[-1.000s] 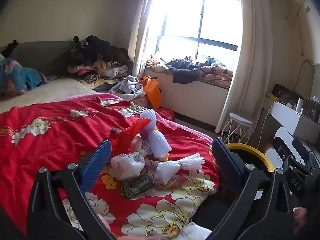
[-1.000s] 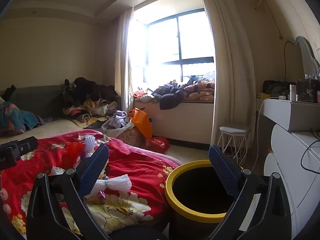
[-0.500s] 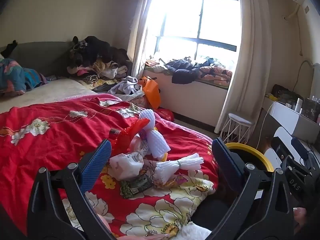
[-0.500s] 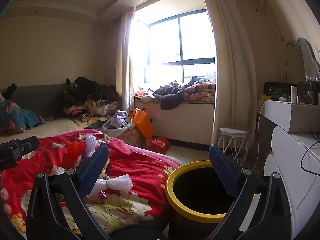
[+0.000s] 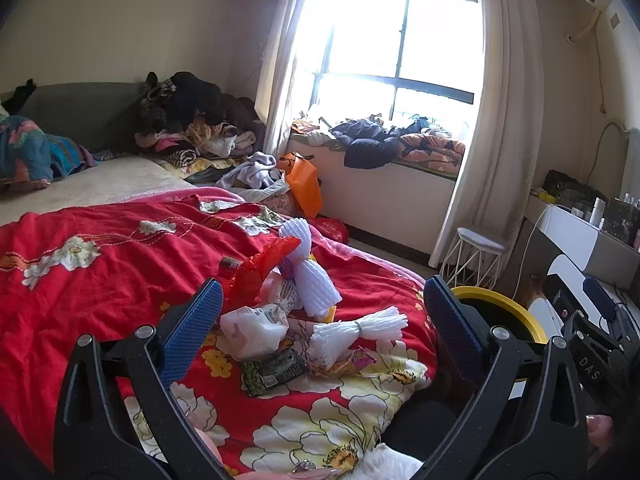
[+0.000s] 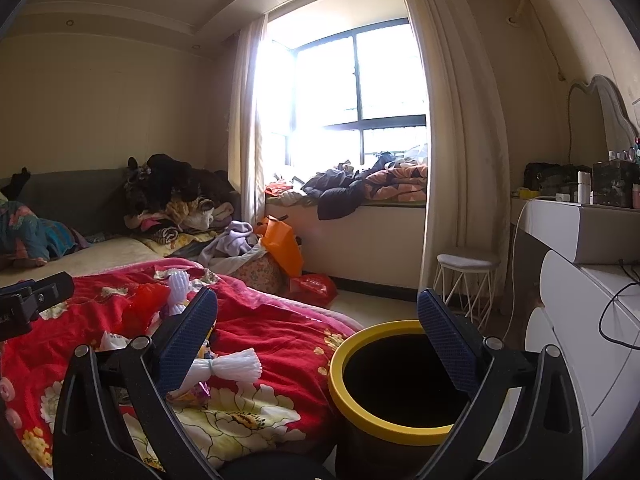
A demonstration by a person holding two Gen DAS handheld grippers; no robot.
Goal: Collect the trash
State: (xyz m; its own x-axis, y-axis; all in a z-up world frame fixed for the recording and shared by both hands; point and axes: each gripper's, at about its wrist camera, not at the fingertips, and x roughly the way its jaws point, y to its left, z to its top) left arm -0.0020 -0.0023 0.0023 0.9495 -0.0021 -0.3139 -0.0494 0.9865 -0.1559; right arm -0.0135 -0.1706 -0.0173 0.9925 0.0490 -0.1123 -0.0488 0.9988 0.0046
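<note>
A small heap of trash is lying on the red floral quilt [image 5: 120, 264] near the bed's corner: a tied bundle of white foam fruit netting [image 5: 358, 332], a crumpled white plastic bag [image 5: 254, 326], a dark printed snack wrapper [image 5: 274, 368], a taller white foam net sleeve [image 5: 310, 276] and a red mesh net [image 5: 260, 266] leaning against it. The left gripper [image 5: 320, 328] is hovering over this heap, fingers spread wide and gripping nothing. Just beside the bed a black bin with a yellow rim [image 6: 360, 404] is standing open. The right gripper [image 6: 318, 328] is hanging above the bin's edge, fingers likewise wide apart and empty. A white wire-frame stool [image 6: 466, 276] is standing near the curtain.
</note>
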